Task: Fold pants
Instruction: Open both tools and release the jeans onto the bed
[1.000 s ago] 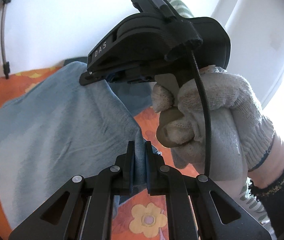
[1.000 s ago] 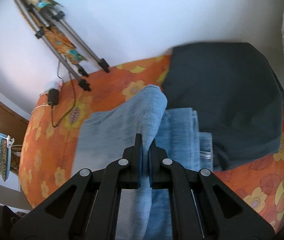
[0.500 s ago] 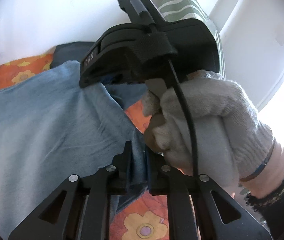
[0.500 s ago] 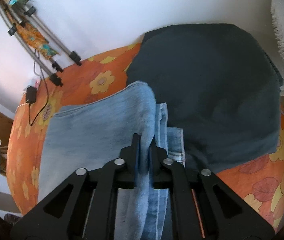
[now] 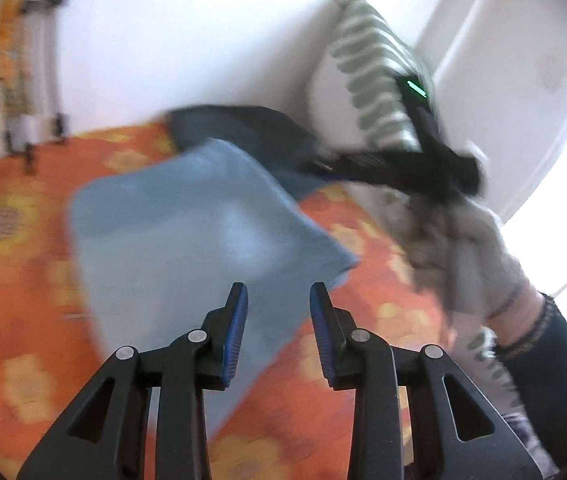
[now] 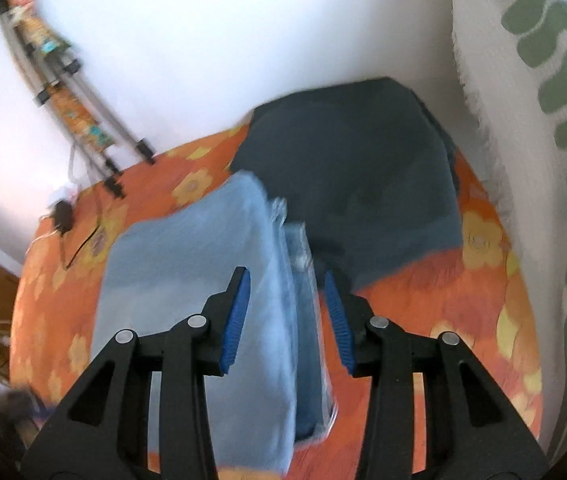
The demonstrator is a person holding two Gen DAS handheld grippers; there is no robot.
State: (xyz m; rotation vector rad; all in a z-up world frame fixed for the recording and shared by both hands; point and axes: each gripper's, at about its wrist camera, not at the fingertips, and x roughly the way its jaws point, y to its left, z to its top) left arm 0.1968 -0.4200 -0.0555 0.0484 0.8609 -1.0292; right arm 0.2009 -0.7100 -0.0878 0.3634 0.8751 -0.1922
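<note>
Both grippers released; pants (image 6: 203, 264) lie below the left gripper (image 5: 278, 300).

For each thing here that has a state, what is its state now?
left gripper: open, holding nothing
right gripper: open, holding nothing
light blue pants: folded over, lying on the bed
dark garment: lying flat beyond the pants
orange floral bedcover: spread out

We see the pants (image 6: 203, 264), light blue denim, lying folded flat on the orange flowered bedcover (image 6: 423, 312). The upper layer shows the paler side. Along its right edge, darker blue layers and a hem protrude. The far end sits against a dark folded garment (image 6: 355, 184).
</note>
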